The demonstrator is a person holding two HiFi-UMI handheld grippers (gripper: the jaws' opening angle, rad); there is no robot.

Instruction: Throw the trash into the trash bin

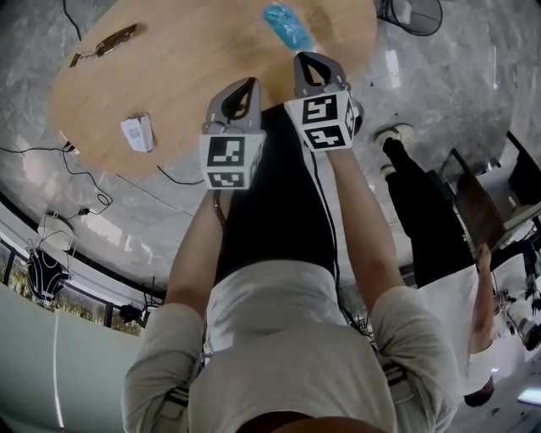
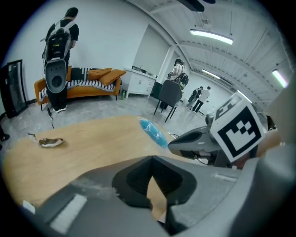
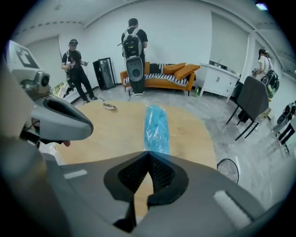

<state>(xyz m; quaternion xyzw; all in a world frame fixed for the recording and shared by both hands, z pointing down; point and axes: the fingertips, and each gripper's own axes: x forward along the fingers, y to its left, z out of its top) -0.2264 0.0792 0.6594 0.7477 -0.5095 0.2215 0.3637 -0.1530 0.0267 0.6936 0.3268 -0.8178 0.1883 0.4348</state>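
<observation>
A crumpled blue plastic wrapper (image 1: pixel 287 27) stretches over the far part of the oval wooden table (image 1: pixel 186 76). My right gripper (image 1: pixel 303 57) is shut on its near end; in the right gripper view the wrapper (image 3: pixel 156 125) runs straight out from the joined tips (image 3: pixel 149 153). My left gripper (image 1: pixel 248 83) is beside it on the left, shut, with nothing between its fingers (image 2: pixel 151 158). A black wire bin (image 1: pixel 418 13) stands on the floor past the table's right end, and its rim shows in the right gripper view (image 3: pixel 229 170).
A white packet (image 1: pixel 138 133) and a brown scrap (image 1: pixel 114 40) lie on the table's left side. A black cable (image 1: pixel 93 182) trails on the marble floor. A person in black trousers (image 1: pixel 423 211) stands at the right. An orange sofa (image 3: pixel 162 76), a dark chair (image 3: pixel 252 104) and other people stand farther off.
</observation>
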